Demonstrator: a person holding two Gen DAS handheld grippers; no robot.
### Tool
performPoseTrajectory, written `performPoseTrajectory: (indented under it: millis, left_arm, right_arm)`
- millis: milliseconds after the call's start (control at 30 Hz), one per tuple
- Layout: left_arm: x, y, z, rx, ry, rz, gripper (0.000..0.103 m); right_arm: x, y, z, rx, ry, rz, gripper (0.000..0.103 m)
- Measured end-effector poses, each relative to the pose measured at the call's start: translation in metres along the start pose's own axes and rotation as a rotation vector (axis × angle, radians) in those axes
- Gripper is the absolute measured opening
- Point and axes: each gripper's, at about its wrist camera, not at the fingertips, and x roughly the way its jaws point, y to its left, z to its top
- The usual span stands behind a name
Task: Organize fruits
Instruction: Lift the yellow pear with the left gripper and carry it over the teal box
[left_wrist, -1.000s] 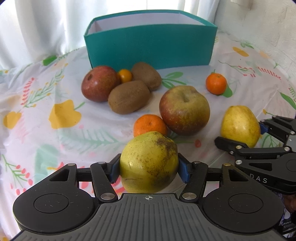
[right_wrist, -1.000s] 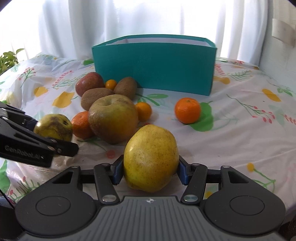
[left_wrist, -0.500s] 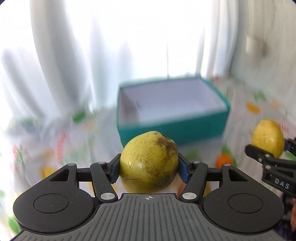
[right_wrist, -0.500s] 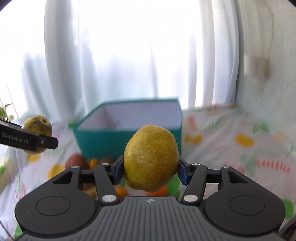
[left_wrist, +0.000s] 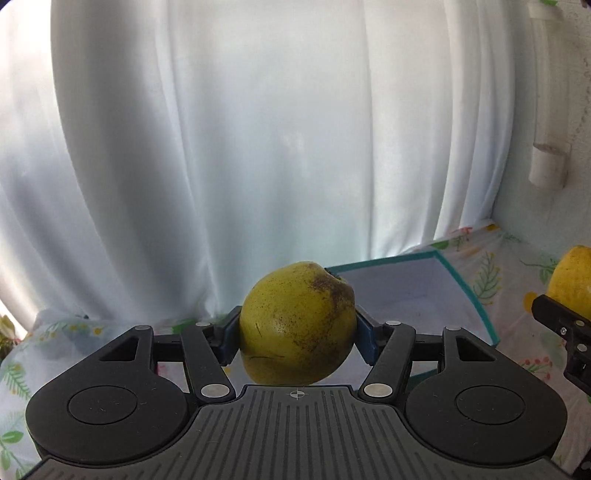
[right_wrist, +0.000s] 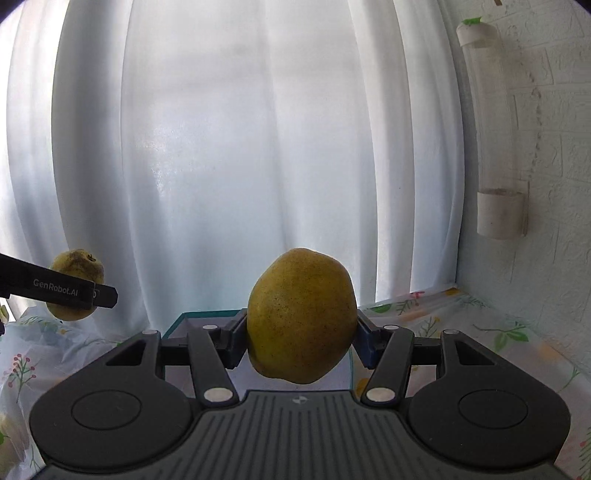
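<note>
Both grippers have risen above the table: left gripper (left_wrist: 297, 330) and right gripper (right_wrist: 301, 332) jaws each clamp one yellow quince; one teal box (left_wrist: 424, 291) lower right.

White curtains (left_wrist: 258, 147) hang behind the floral tablecloth (right_wrist: 480, 332); a clear tube (right_wrist: 491, 129) is mounted on the textured wall (right_wrist: 554, 147).

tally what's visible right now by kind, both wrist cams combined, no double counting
Yellow fruits: 2, a brown-speckled one held in the left claw and a cleaner one held in the right claw
Teal boxes: 1
Claws: 2
Total: 5
</note>
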Motion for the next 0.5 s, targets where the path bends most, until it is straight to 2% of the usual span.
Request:
performPoseTrajectory:
  millis: [167,500]
  left_arm:
    - [0.041,0.002,-0.019,-0.029,0.09,0.0,0.066]
    - [0.101,0.005,-0.045,-0.03,0.208,0.012,0.066]
  right_arm:
    - [0.03,0.001,-0.015,-0.001,0.045,-0.014,0.057]
    - [0.083,0.011,-0.037,-0.067,0.109,0.0,0.057]
